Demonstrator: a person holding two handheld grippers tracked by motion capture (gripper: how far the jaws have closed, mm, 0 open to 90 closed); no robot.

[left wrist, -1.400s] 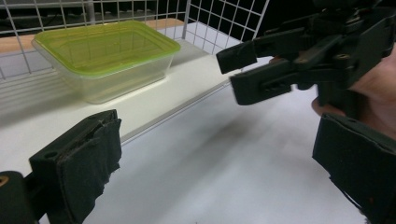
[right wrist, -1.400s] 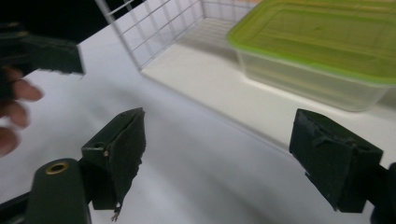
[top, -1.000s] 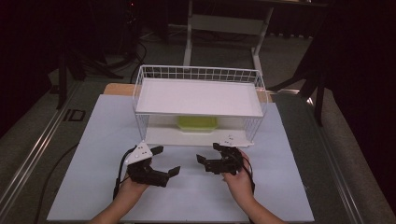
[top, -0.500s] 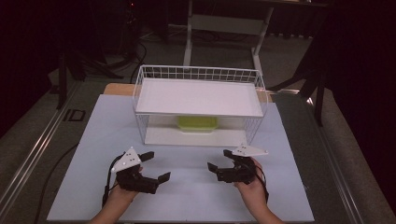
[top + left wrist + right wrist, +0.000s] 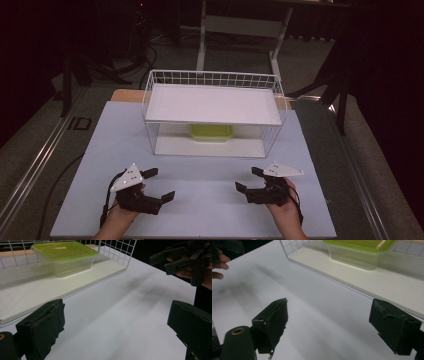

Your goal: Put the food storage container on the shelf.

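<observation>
From the high view, I hold my left gripper (image 5: 159,184) and my right gripper (image 5: 247,180) low over the near part of the white table sheet (image 5: 200,170), both with jaws spread wide and nothing between them. They sit well apart from each other and from the white wire rack (image 5: 212,112) ahead of me. A green-lidded container (image 5: 211,132) rests on the rack's lower shelf, under the upper shelf, near the middle. In the left gripper view, my two black jaws stand far apart over bare sheet; the container (image 5: 63,257) sits up ahead on the shelf board, and my other hand with its gripper (image 5: 183,258) shows at the upper right. In the right gripper view, the jaws are likewise wide and empty, and the container (image 5: 359,252) lies ahead on the shelf board (image 5: 372,282). I judge this as the approach step, before any grasp. The next move calls for reaching forward under the upper shelf and lining the jaws around the container's sides.
</observation>
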